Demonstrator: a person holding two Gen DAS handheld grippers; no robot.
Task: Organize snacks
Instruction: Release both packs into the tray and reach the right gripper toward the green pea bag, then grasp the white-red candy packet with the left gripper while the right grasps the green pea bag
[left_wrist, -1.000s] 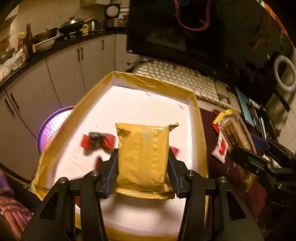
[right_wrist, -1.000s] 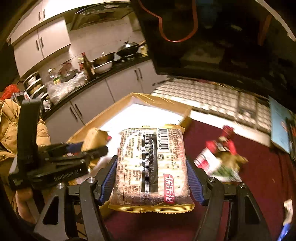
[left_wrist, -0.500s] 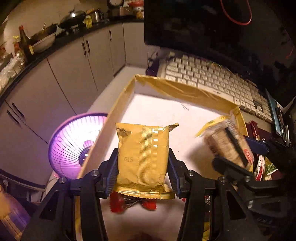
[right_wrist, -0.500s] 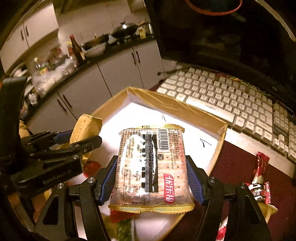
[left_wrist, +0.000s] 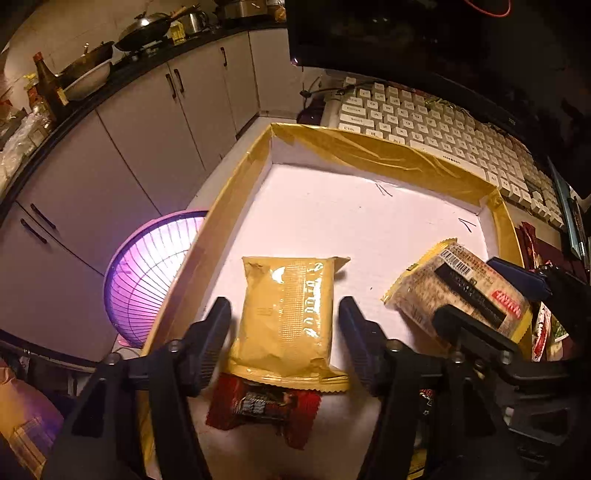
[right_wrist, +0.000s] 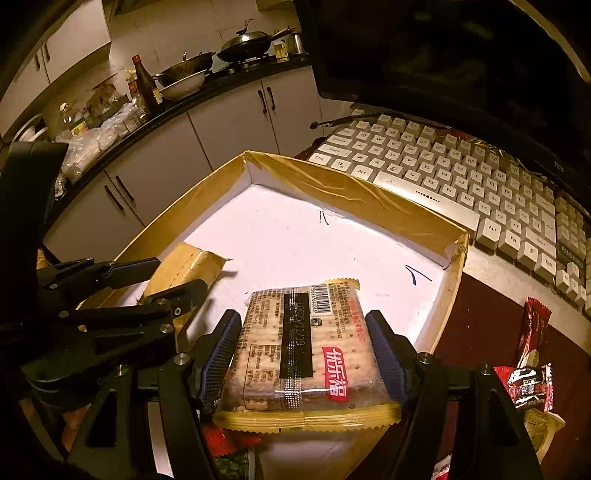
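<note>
- Since half a second earlier, the left gripper (left_wrist: 284, 317) had let go: its fingers (left_wrist: 218, 328) stood spread with gaps on both sides of the yellow packet (left_wrist: 286, 317), previously clamped.
- The packet lay between them on the box floor, its near end over a red wrapper (left_wrist: 264, 404).
- Right gripper (right_wrist: 304, 354) remained clenched on the cracker pack (right_wrist: 306, 350), held low over the box's near right part, slightly lower than before.
- Judgement: one snack delivered; the crackers appear next for release.
- Beyond the fingertips: white floor of the tape-edged box (left_wrist: 369, 147), mostly bare.
- Farther out: keyboard (right_wrist: 461, 173), loose snacks (right_wrist: 532, 365) on the dark mat to the right, kitchen cabinets (left_wrist: 147, 122), glowing heater (left_wrist: 147, 280) left.
</note>
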